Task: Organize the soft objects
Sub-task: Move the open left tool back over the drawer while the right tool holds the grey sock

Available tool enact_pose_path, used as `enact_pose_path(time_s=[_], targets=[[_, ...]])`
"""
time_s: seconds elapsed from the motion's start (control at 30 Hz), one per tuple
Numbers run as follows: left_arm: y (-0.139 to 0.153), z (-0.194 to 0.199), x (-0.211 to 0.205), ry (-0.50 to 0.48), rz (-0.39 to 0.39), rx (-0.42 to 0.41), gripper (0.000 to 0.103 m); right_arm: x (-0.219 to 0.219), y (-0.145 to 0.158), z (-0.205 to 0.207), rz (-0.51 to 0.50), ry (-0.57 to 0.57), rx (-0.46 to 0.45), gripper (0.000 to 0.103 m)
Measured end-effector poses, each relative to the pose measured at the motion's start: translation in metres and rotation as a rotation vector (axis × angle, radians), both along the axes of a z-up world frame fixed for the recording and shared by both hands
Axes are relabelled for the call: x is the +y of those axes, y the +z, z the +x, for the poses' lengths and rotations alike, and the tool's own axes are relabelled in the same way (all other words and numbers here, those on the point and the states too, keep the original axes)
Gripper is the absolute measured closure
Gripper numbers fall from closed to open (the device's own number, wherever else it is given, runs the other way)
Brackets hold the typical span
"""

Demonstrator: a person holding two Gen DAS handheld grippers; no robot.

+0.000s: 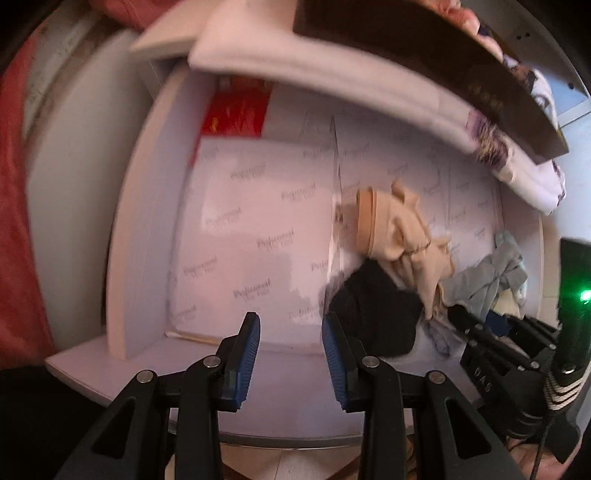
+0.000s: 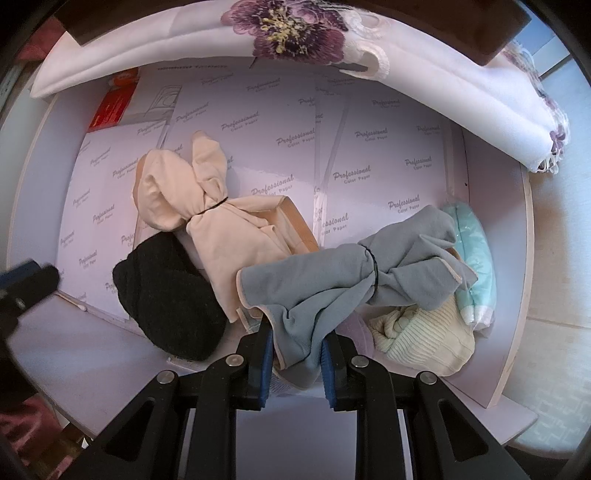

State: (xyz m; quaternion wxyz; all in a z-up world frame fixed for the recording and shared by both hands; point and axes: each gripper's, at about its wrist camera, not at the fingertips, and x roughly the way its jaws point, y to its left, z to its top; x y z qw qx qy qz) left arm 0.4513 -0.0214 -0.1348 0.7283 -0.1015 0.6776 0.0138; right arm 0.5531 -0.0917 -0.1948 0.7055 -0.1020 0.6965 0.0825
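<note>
Blue-padded jaws of the right gripper [image 2: 295,363] are clamped on the near end of the grey cloth bundle [image 2: 332,284], pinched at its loose hem. Behind it, the white shelf compartment [image 2: 491,221] is lined with printed paper sheets [image 2: 369,147]. A folded white cloth with purple flowers [image 2: 295,33] hangs over the shelf above. The beige bundle [image 2: 225,221], tied at its waist like the grey one, lies beside a black knit piece [image 2: 166,302]; a cream ribbed piece [image 2: 424,336] and a mint packet [image 2: 476,254] sit at the right wall. All look light and limp; the tied waist probably gives the firmest hold. The left gripper [image 1: 290,363] is parted over bare paper, holding nothing.
</note>
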Motion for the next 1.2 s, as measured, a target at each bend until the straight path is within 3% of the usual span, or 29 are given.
enact_pose_path(time_s=[0.47,1.2], targets=[[-0.02,-0.004,-0.021,-0.121,0.054,0.071,0.068,-0.007,0.002,0.002,0.017,-0.029,0.006,0.081],[-0.026,-0.005,-0.016,-0.135,0.057,0.068,0.068,-0.048,0.017,0.013,0.094,-0.147,0.045,0.086]])
